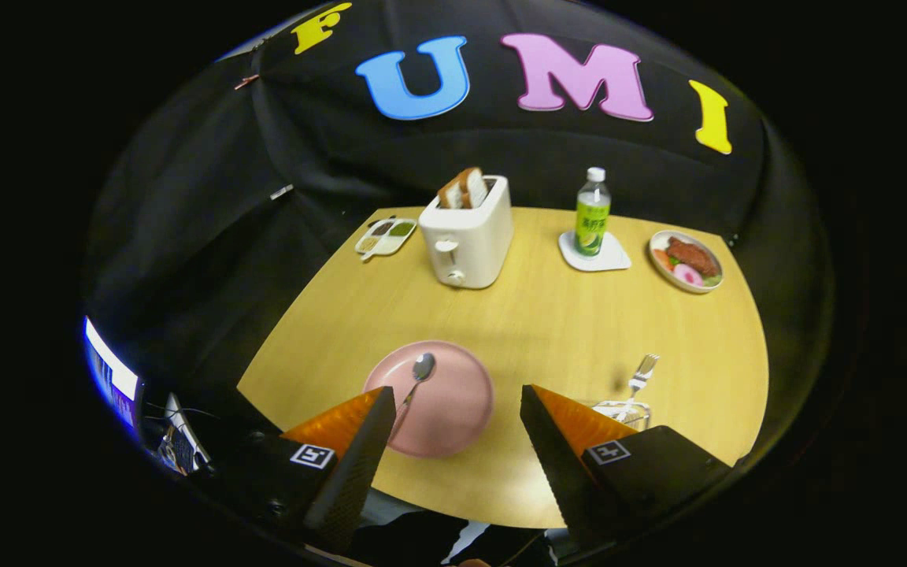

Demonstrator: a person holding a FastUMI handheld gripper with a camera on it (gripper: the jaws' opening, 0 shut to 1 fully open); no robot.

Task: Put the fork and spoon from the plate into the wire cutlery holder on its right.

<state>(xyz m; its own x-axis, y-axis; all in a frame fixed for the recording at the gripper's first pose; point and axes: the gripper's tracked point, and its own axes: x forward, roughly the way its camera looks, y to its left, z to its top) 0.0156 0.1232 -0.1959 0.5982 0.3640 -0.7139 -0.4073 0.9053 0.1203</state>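
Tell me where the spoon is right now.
The spoon lies on the pink plate, bowl end away from the open gripper, its handle running behind one gripper finger. The fork already stands in the wire cutlery holder to the plate's right.

The bottle [592, 213] label is too small to read; no other text is legible.

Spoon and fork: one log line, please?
fork: in holder | spoon: on plate | gripper: open, empty
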